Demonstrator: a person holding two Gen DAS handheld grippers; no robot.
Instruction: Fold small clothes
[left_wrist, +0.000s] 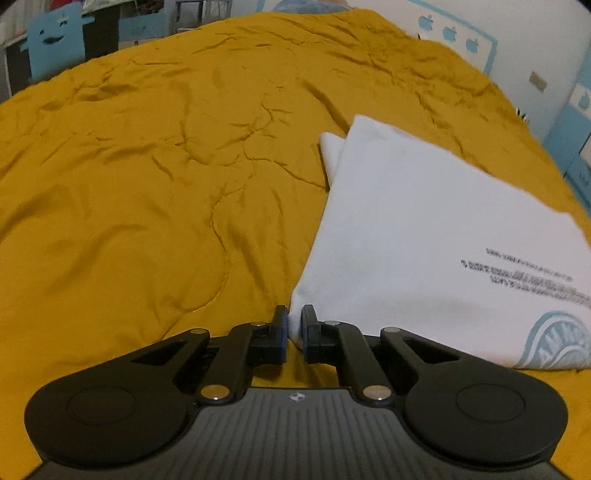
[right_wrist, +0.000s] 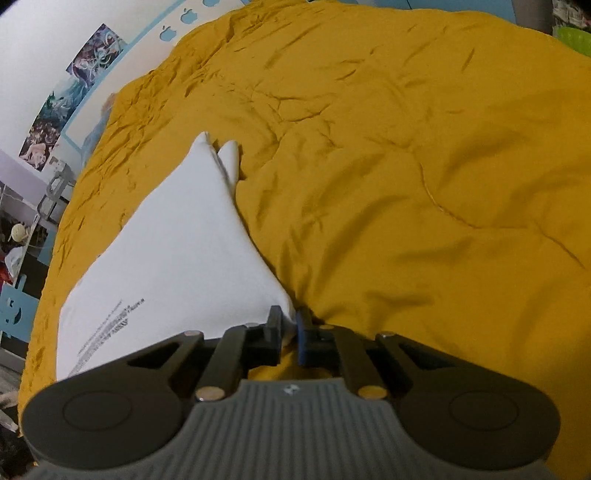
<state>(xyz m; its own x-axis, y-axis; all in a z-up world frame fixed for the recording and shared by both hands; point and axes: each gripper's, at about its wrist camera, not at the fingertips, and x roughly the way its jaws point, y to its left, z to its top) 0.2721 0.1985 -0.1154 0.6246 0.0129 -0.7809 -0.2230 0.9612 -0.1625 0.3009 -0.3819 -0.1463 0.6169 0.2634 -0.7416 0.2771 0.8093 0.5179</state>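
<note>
A white garment (left_wrist: 424, 229) with dark printed text and a pale blue round logo lies partly folded on a mustard-yellow quilt (left_wrist: 147, 166). My left gripper (left_wrist: 294, 321) is shut on the garment's near left corner. In the right wrist view the same white garment (right_wrist: 177, 243) stretches away to the left, and my right gripper (right_wrist: 289, 319) is shut on its near right corner. Both corners are held low, close to the quilt. A sleeve tip (right_wrist: 231, 155) pokes out at the garment's far end.
The quilt (right_wrist: 406, 166) covers the whole bed, with wrinkles. A white wall with blue apple stickers (left_wrist: 450, 33) and posters (right_wrist: 74, 88) runs along one side. Blue furniture (left_wrist: 55, 40) stands beyond the far edge.
</note>
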